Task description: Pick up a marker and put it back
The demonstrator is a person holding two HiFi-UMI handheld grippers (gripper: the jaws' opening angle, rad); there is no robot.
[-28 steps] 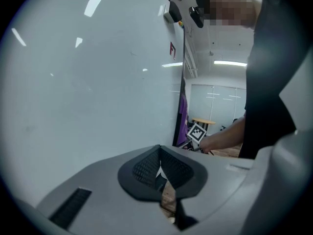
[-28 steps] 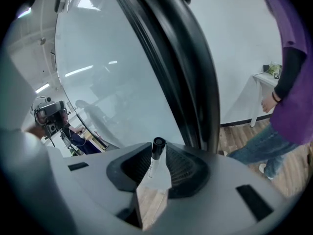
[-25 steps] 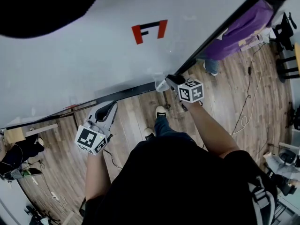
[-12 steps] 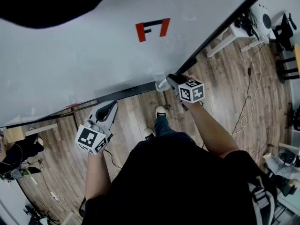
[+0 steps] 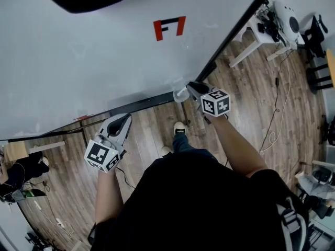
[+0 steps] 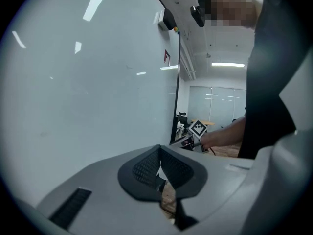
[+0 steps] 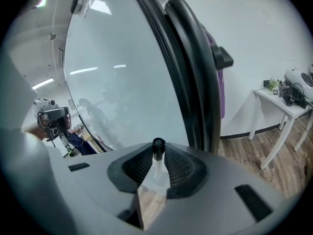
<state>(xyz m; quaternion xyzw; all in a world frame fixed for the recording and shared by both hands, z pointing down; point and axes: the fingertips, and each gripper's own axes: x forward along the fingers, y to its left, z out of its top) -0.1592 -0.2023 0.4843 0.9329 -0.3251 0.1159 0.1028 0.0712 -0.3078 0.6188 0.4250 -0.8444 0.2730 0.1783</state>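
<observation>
A marker with a white barrel and a black cap (image 7: 157, 156) stands up between the pads of my right gripper (image 7: 157, 169), which is shut on it; the jaws have just been closing on it. From the head view the right gripper (image 5: 189, 91) is at the right end of the whiteboard's black bottom rail (image 5: 141, 105), with the marker (image 5: 181, 94) poking out at its tip. My left gripper (image 5: 123, 120) hangs just below the same rail, further left. Its pads (image 6: 146, 166) meet with nothing between them, and it faces the whiteboard (image 6: 88, 92).
The whiteboard (image 5: 94, 61) carries a red and black mark (image 5: 169, 28). Its black side frame (image 7: 193, 77) rises just right of the marker. A white table with gear (image 5: 261, 27) and a cable (image 5: 277, 114) are on the wooden floor at right. Purple clothing (image 7: 218, 89) shows behind the frame.
The right gripper has lifted slightly with the marker, away from the rail. A person in purple at the head view's top right has gone from that view. The left gripper has stayed put.
</observation>
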